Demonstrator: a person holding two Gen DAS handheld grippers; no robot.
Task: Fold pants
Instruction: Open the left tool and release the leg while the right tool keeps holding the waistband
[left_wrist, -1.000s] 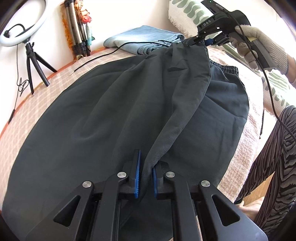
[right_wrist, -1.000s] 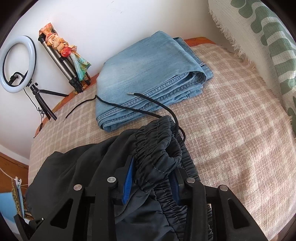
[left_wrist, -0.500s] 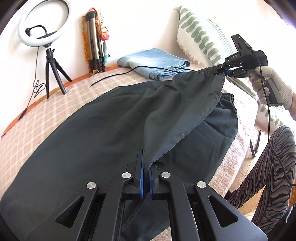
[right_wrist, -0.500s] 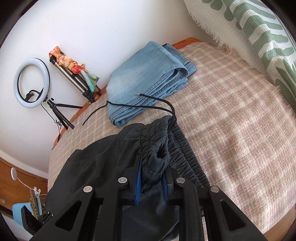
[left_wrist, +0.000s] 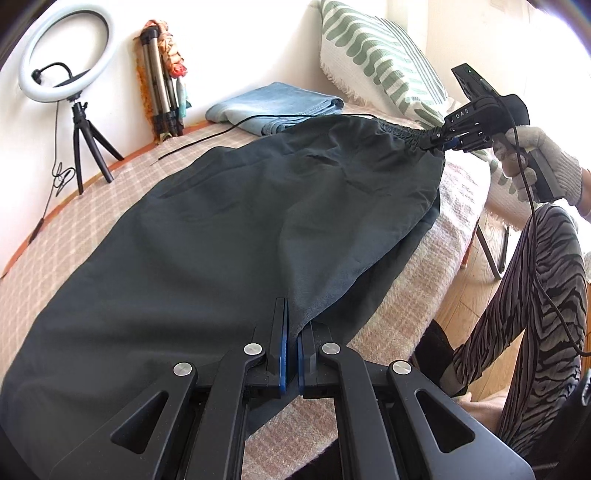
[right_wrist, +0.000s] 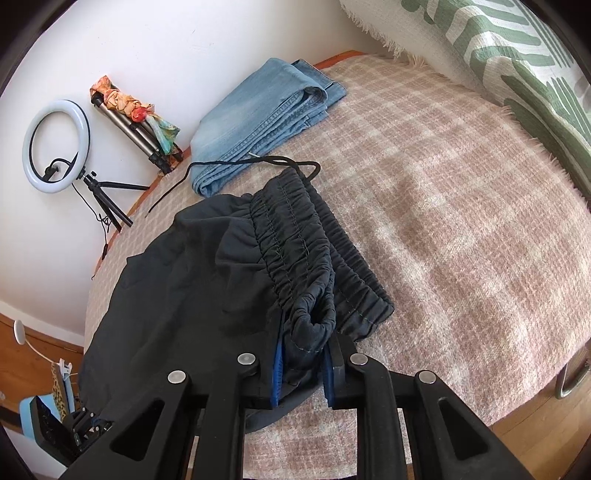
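Observation:
Dark grey pants (left_wrist: 229, 236) lie spread on a pink checked blanket (right_wrist: 461, 206). My left gripper (left_wrist: 291, 354) is shut on the pants' leg edge at the near side and holds it up. My right gripper (right_wrist: 301, 363) is shut on the bunched elastic waistband (right_wrist: 295, 251) and lifts it over the flat layer beneath. In the left wrist view the right gripper (left_wrist: 448, 138) shows at the far right, pulling the fabric taut. A black drawstring (right_wrist: 258, 162) trails from the waistband.
Folded blue jeans (right_wrist: 258, 118) lie at the far end of the bed. A ring light on a tripod (left_wrist: 70, 74) and a folded tripod (left_wrist: 159, 88) stand by the wall. A green-patterned pillow (left_wrist: 376, 55) sits at the right. The person's striped leg (left_wrist: 535, 314) is beside the bed edge.
Both grippers closed on the fabric and pulled toward the near bed edge. The upper layer now spreads across the lower one, and the waistband is drawn out straighter.

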